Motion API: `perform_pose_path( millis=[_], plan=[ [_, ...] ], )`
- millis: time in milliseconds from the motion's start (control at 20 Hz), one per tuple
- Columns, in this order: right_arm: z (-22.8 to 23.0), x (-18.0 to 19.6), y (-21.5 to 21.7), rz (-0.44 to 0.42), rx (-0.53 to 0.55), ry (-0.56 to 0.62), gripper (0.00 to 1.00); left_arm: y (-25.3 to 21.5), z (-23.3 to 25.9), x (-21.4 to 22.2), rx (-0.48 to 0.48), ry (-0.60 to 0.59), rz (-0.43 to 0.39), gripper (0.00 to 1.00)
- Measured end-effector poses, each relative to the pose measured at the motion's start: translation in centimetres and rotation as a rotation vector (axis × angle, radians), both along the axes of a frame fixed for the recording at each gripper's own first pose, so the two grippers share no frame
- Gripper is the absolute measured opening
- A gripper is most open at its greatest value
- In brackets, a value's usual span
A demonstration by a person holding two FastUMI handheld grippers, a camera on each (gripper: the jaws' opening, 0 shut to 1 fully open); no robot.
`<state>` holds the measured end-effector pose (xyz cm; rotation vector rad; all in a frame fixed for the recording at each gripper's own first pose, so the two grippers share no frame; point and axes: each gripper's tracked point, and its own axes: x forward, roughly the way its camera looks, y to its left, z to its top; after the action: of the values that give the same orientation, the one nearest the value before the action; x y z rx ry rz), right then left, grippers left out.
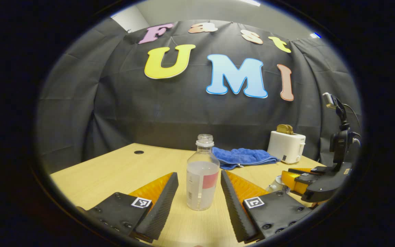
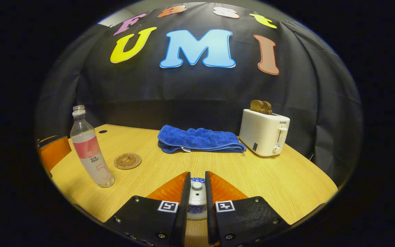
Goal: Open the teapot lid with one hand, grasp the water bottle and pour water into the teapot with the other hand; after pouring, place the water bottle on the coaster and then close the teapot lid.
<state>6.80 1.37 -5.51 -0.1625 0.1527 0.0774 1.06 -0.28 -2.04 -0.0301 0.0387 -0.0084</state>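
A clear, uncapped water bottle (image 1: 202,175) with a pink label, about half full, stands upright on the wooden table. My left gripper (image 1: 199,174) is open, with one finger on each side of the bottle and a small gap on its left. In the right gripper view the same bottle (image 2: 89,151) stands at the left, and a round brown coaster (image 2: 128,161) lies just to its right. My right gripper (image 2: 197,173) is shut on the white teapot lid (image 2: 196,188), and the blue-patterned teapot is mostly hidden below it. The right gripper (image 1: 298,180) also shows at the far right of the left gripper view.
A folded blue towel (image 2: 199,139) lies at the back of the table. A white toaster (image 2: 264,132) holding toast stands at the back right. Bare table (image 2: 269,178) stretches to the right of the teapot. A small round hole (image 1: 138,152) sits near the table's back left corner.
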Motion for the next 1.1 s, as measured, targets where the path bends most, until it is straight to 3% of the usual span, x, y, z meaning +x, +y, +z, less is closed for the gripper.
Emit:
perform_pose_path(
  millis=[200, 250, 600, 650, 700, 1100],
  plan=[
    [0.1, -0.2, 0.3, 0.013, 0.037, 0.011, 0.25, 0.0, -0.2, 0.2, -0.003, 0.006, -0.001, 0.83],
    [-0.2, 0.6, 0.3, 0.011, 0.036, 0.012, 0.07, 0.0, -0.1, 0.2, -0.001, 0.005, -0.001, 0.83],
    [0.3, 0.2, 0.0, 0.017, 0.057, 0.022, 0.06, 0.3, -0.9, 0.6, -0.002, 0.021, -0.002, 0.84],
    [0.5, 0.1, -0.1, 0.017, 0.063, 0.022, 0.07, 0.3, -1.1, 0.7, 0.0, 0.028, -0.008, 0.85],
    [0.7, 0.0, -0.1, 0.017, 0.066, 0.016, 0.06, 0.1, -1.4, 1.0, 0.004, 0.033, -0.011, 0.94],
    [4.2, -0.8, 0.3, 0.045, 0.097, -0.062, 0.06, 0.1, -3.3, 3.6, 0.043, 0.077, -0.02, 0.98]
  ],
)
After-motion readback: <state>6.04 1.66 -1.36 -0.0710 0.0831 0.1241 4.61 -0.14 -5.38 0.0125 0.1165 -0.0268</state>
